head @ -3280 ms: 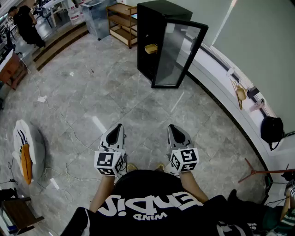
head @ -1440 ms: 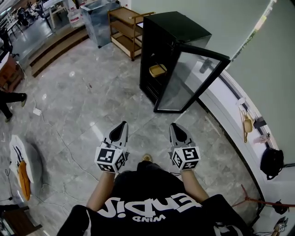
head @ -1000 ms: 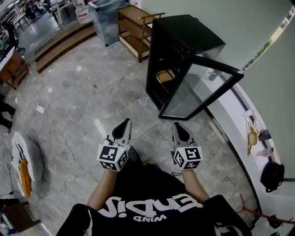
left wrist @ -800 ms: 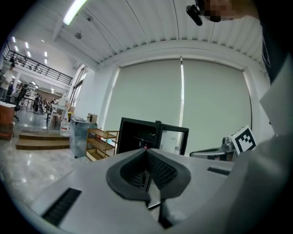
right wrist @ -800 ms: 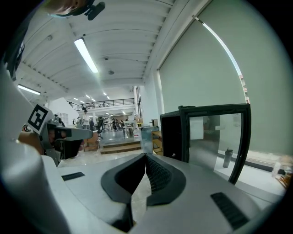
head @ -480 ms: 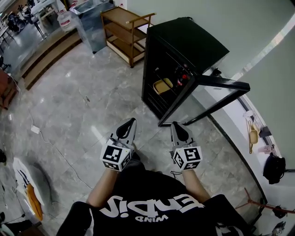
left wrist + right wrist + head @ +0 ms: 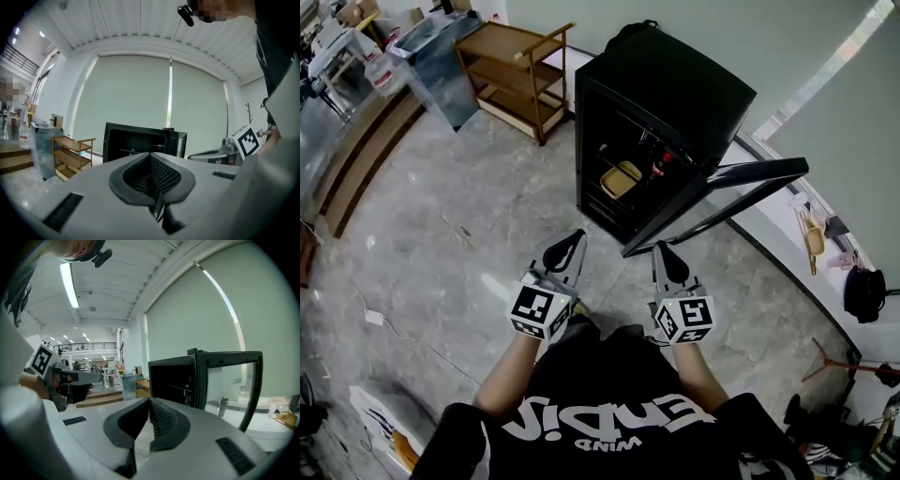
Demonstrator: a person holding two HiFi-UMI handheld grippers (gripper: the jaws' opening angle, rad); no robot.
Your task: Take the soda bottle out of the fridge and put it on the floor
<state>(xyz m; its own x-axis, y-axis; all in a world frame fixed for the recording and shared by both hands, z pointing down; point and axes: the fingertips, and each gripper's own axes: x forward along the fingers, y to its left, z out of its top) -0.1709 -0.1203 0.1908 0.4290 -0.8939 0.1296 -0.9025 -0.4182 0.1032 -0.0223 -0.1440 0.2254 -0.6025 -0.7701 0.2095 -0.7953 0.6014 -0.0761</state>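
Note:
The black fridge [image 7: 667, 86] stands with its glass door [image 7: 741, 180] swung out to the right. On a shelf inside I see a dark soda bottle with a red cap [image 7: 660, 166] next to a yellow dish [image 7: 623, 175]. My left gripper [image 7: 576, 238] and right gripper [image 7: 661, 249] hover side by side over the floor just before the fridge, both pointing at it. Both are shut, with nothing between the jaws. The left gripper view shows the fridge [image 7: 140, 138] beyond the shut left gripper [image 7: 151, 155]. The right gripper [image 7: 150, 400] faces the open fridge [image 7: 176, 376] and door [image 7: 232, 373].
A wooden shelf cart [image 7: 511, 67] and a metal cabinet [image 7: 439, 52] stand left of the fridge. A curved white ledge [image 7: 792, 267] runs along the right wall, with a black bag [image 7: 864, 292] on it. Grey marble floor [image 7: 441, 225] spreads to the left, and steps [image 7: 356, 155] rise there.
Both grippers have come closer to the fridge. The view has swung round its open front, so the bottle and the yellow dish inside now show. Both stay shut.

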